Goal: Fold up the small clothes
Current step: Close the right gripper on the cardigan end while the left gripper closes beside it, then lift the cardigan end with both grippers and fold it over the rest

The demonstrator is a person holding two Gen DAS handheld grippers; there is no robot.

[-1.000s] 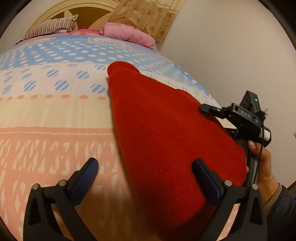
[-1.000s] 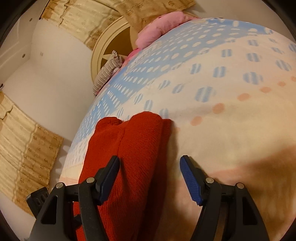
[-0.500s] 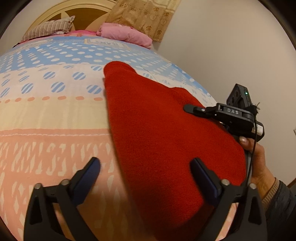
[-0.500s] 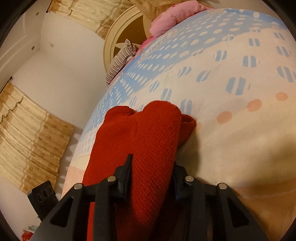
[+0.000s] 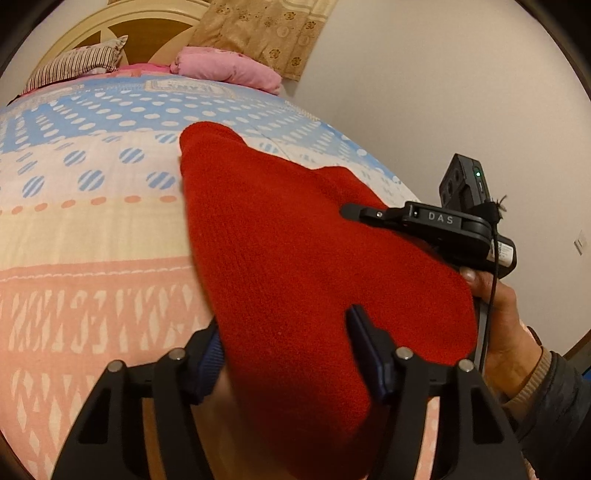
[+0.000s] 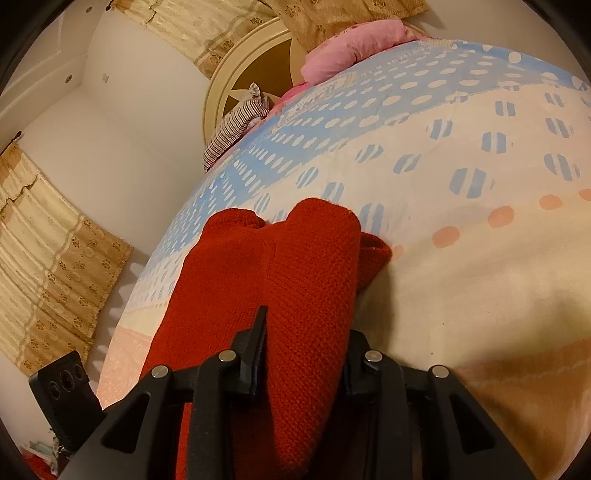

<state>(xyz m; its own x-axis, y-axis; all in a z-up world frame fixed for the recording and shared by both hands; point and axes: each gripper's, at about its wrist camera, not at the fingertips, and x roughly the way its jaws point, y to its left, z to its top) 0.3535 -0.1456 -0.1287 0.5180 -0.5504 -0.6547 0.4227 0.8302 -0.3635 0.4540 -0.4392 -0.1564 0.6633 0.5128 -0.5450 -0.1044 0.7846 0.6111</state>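
Observation:
A red knitted garment (image 5: 295, 258) lies on the patterned bedspread (image 5: 92, 240). My left gripper (image 5: 288, 350) is shut on the garment's near edge, red knit bunched between its blue pads. My right gripper (image 6: 303, 354) is shut on a fold of the same garment (image 6: 306, 280), which bulges up between its jaws. In the left wrist view the right gripper (image 5: 354, 212) comes in from the right, held by a hand, over the garment's right side. The garment's far end (image 6: 236, 225) rests flat on the bed.
A pink pillow (image 5: 225, 72) and a striped pillow (image 5: 77, 62) lie at the cream headboard (image 5: 92, 22). A white wall (image 5: 443, 92) runs along the bed's right side. Beige curtains (image 6: 48, 258) hang beyond the bed.
Both grippers were open a second ago. The right one closed on the red fold first and lifted it; the left one has now closed on the near edge.

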